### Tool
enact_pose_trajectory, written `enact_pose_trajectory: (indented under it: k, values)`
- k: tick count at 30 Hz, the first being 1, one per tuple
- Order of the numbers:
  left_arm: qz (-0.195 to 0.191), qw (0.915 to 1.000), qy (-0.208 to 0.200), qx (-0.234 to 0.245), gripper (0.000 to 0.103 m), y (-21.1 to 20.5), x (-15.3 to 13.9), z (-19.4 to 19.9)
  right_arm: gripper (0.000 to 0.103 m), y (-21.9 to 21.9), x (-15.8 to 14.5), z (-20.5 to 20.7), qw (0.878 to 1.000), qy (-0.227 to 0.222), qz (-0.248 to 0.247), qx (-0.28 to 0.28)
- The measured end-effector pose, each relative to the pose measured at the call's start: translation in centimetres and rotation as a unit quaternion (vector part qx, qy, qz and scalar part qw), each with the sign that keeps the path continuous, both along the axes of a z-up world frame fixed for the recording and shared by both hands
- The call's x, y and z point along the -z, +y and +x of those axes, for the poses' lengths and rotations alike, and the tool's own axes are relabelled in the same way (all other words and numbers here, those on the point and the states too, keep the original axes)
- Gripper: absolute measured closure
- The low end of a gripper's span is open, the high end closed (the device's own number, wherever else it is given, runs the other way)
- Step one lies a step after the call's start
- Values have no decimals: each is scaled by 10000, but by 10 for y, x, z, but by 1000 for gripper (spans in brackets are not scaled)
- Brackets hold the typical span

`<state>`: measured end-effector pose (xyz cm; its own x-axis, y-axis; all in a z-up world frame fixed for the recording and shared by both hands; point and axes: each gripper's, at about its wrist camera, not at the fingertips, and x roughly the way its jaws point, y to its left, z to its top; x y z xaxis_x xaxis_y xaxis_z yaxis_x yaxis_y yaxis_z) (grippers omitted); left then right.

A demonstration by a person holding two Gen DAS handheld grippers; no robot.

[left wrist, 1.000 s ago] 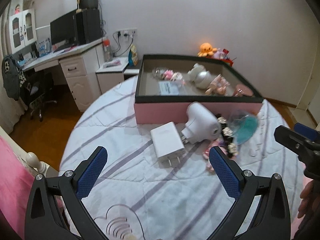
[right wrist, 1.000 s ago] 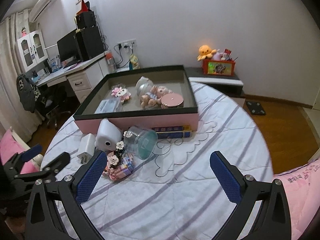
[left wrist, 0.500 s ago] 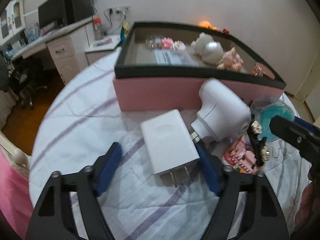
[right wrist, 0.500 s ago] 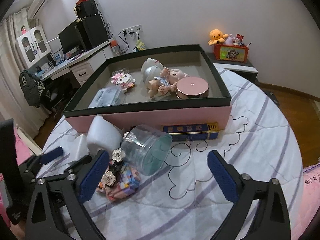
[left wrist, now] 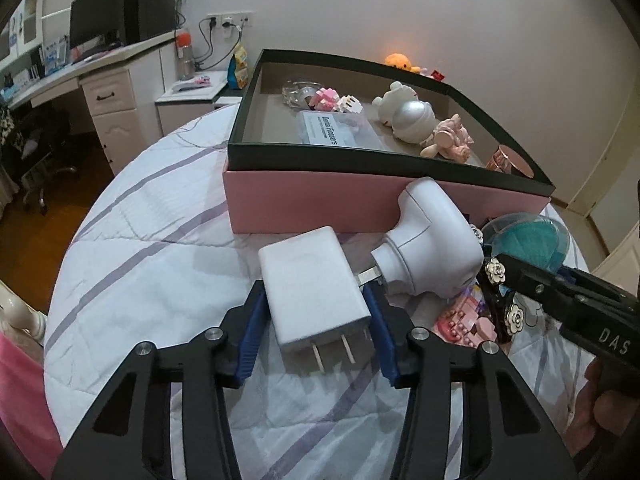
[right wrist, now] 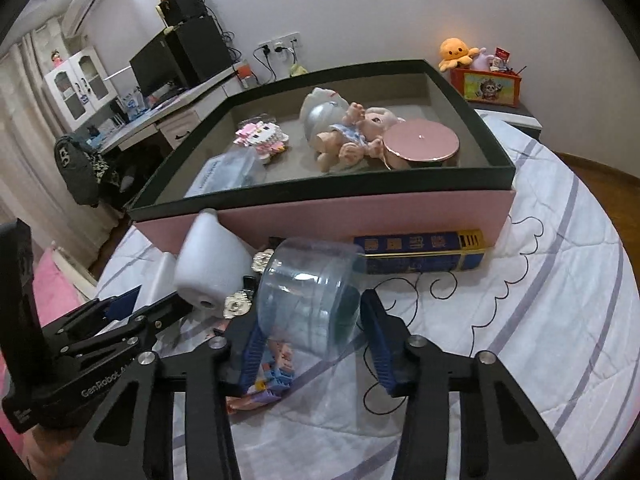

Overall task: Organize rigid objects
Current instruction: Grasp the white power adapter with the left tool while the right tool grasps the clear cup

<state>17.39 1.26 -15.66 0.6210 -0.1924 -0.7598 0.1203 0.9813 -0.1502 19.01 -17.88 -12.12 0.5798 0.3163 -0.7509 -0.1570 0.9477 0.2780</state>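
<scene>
My left gripper (left wrist: 316, 322) is shut on a white plug adapter (left wrist: 314, 286) lying on the bedspread, prongs toward the camera. A white rounded device (left wrist: 434, 248) lies right beside it. My right gripper (right wrist: 310, 334) is shut on a clear plastic jar with a teal lid (right wrist: 310, 306), lying on its side. The pink box with a dark rim (right wrist: 492, 166) stands just behind both; it holds a doll (right wrist: 352, 134), a pink round tin (right wrist: 420, 142), a brick figure (right wrist: 262, 140) and a clear case (left wrist: 340, 130).
A blue and gold box (right wrist: 420, 254) lies against the pink box's front wall. A pink brick toy and black flower clips (left wrist: 496, 304) lie between the grippers. A desk (left wrist: 92, 76) stands at the far left, beyond the bed's edge.
Both grippers moved forward and closed: the left one onto the white plug adapter, the right one onto the clear jar.
</scene>
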Motion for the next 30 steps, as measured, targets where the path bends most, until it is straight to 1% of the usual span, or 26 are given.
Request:
enact_pose_trajectory:
  k: [5, 10, 13, 14, 15, 20, 23, 26, 29, 30]
  values:
    - [-9, 10000, -36, -5, 59, 1, -3, -6, 63, -7, -9, -8, 10000, -78, 52, 23]
    - [90, 9999, 43, -88, 59, 2, 0, 0, 64, -8, -6, -3, 9999, -31, 93, 57]
    - [255, 9997, 44, -45, 59, -4, 1, 6, 61, -4, -4, 3, 10000, -10, 61, 55]
    - [279, 9996, 42, -20, 60, -5, 1, 8, 59, -2, -4, 6, 10000, -14, 62, 28]
    - [279, 9996, 24, 3, 62, -6, 1, 9, 59, 0, -4, 7, 10000, -21, 46, -3]
    - [102, 9999, -18, -56, 62, 2, -1, 5, 60, 1, -3, 5, 10000, -7, 42, -80]
    - [156, 9998, -75, -81, 62, 3, -3, -3, 60, -3, -7, 0, 9999, -15, 111, -59]
    - [173, 9998, -61, -101, 62, 3, -2, -5, 60, -5, -5, 2, 10000, 29, 70, -11]
    - [212, 9997, -41, -105, 62, 2, -1, -4, 53, -3, -2, 8, 10000, 61, -23, 65]
    - [224, 9997, -37, -105, 62, 1, 0, -3, 53, 0, -2, 9, 9999, 58, -86, 52]
